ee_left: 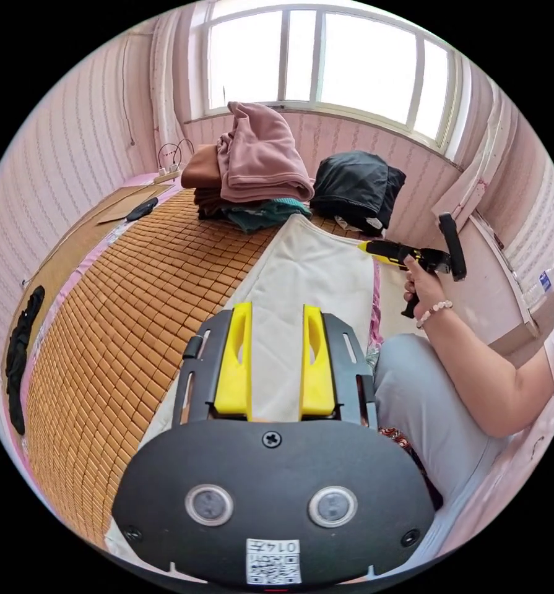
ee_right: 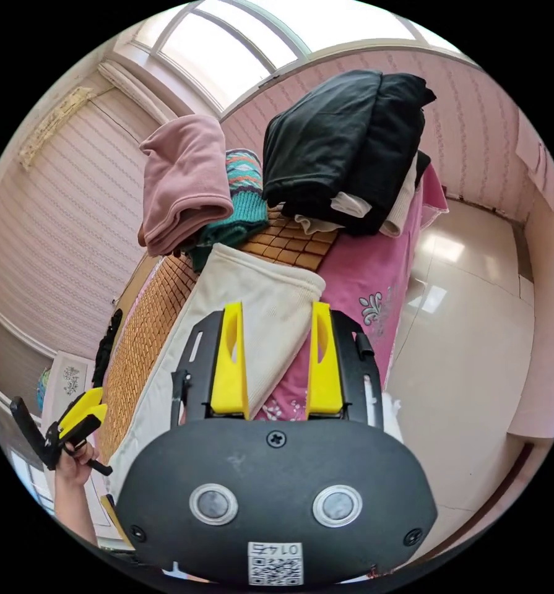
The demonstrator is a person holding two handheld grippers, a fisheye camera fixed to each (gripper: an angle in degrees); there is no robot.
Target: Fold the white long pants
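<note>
A: While both grippers hang clear of the cloth, the white long pants (ee_left: 301,284) lie as one long narrow strip on the bamboo mat (ee_left: 134,322), their far end stopping just short of the clothes pile (ee_left: 252,167). Legs look already laid one on the other, though the near end is hidden behind the gripper body, so that is a guess.

B: Jaw state?

A: Left gripper (ee_left: 275,359): jaws parted wide, nothing between them, pants seen through the gap. Right gripper (ee_right: 275,359): the same, jaws spread and empty, set over the pants' long edge where it meets the pink bedsheet (ee_right: 363,278).

B: So which step?

A: Judged as between folds. Lengthwise fold done; the crosswise fold not begun. Next move calls for each gripper to close on a corner of one end and carry it toward the other, keeping the edges square.

B: Differences between views?

A: Left gripper view takes in the window (ee_left: 326,62), the person's hand (ee_left: 422,291) holding the right gripper beside the pants, and a knee in grey. Right gripper view takes in the tiled floor (ee_right: 475,346) past the bedsheet, the black folded garment (ee_right: 345,142) up close, and the left gripper low at the frame edge.
</note>
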